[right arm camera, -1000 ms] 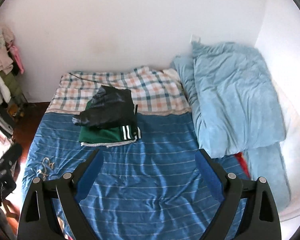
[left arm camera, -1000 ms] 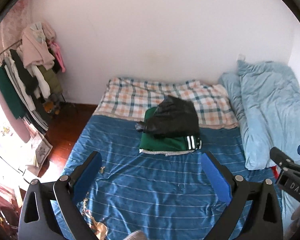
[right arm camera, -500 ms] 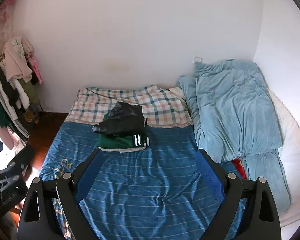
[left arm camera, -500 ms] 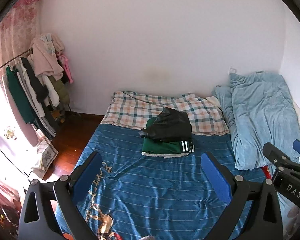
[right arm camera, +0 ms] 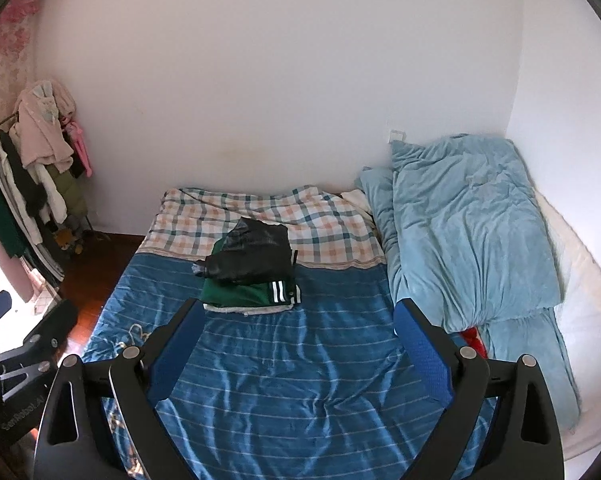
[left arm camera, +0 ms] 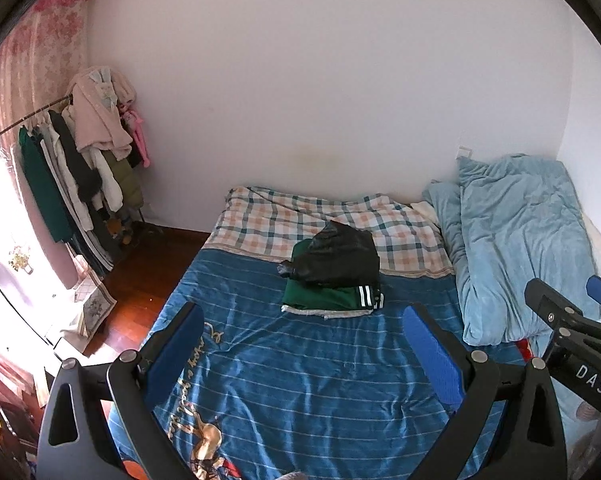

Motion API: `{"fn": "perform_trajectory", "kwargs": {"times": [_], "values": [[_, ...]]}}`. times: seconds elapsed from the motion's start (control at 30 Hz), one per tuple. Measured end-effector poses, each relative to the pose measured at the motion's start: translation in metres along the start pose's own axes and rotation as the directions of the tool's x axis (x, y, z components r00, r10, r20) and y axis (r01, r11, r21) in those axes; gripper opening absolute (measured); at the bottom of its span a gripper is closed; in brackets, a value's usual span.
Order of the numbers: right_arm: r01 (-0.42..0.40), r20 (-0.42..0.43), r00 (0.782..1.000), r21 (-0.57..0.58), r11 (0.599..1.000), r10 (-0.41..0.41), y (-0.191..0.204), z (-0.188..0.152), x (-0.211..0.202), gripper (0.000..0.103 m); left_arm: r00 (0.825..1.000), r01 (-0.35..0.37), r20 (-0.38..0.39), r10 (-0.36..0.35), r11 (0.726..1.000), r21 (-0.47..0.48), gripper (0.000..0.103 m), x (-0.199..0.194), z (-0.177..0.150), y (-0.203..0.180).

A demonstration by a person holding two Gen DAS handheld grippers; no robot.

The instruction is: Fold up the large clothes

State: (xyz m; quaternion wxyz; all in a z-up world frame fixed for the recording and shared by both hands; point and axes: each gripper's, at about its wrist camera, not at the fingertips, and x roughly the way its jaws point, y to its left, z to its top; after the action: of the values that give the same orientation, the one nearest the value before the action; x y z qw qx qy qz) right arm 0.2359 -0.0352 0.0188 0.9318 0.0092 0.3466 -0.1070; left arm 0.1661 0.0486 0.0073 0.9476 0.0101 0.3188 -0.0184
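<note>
Two folded garments are sitting stacked mid-bed, the black jacket (left arm camera: 336, 256) lying on the green striped garment (left arm camera: 332, 298), long side running across the bed (left arm camera: 300, 380). You're holding both the left hand-held gripper (left arm camera: 300, 354) and the right hand-held gripper (right arm camera: 296, 344) spread wide and empty, hovering well short, the stack lying ahead.

Blue striped sheet (left arm camera: 300, 364) over bed; plaid blanket (left arm camera: 268, 222) at far end. Light-blue duvet (right arm camera: 468, 232) bunched along right wall. Clothes rack (left arm camera: 72, 160) left, wooden floor (left arm camera: 140, 272) below.
</note>
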Motion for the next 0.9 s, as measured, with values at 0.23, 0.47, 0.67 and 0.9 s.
{"fn": "perform_trajectory", "kwargs": {"times": [0.23,0.47,0.67,0.9], "values": [[-0.010,0.001,1.000,-0.008,1.000,0.010,0.001,0.000,-0.003,0.097,1.000,-0.016,0.012,0.016,1.000,-0.013,0.102,-0.005,0.001,0.001],[-0.021,0.014,1.000,-0.017,1.000,0.021,-0.002,0.006,-0.007,0.097,0.999,-0.015,0.028,0.016,1.000,-0.020,0.102,-0.009,0.006,0.001],[-0.037,0.023,0.999,-0.018,0.999,0.037,-0.005,0.009,-0.009,0.098,0.999,-0.017,0.041,0.017,1.000,-0.016,0.102,-0.014,0.009,0.001],[-0.039,0.024,0.999,-0.018,0.999,0.039,-0.006,0.009,-0.008,0.098,0.999,-0.018,0.050,0.018,1.000,-0.009,0.102,-0.016,0.011,0.001]]}}
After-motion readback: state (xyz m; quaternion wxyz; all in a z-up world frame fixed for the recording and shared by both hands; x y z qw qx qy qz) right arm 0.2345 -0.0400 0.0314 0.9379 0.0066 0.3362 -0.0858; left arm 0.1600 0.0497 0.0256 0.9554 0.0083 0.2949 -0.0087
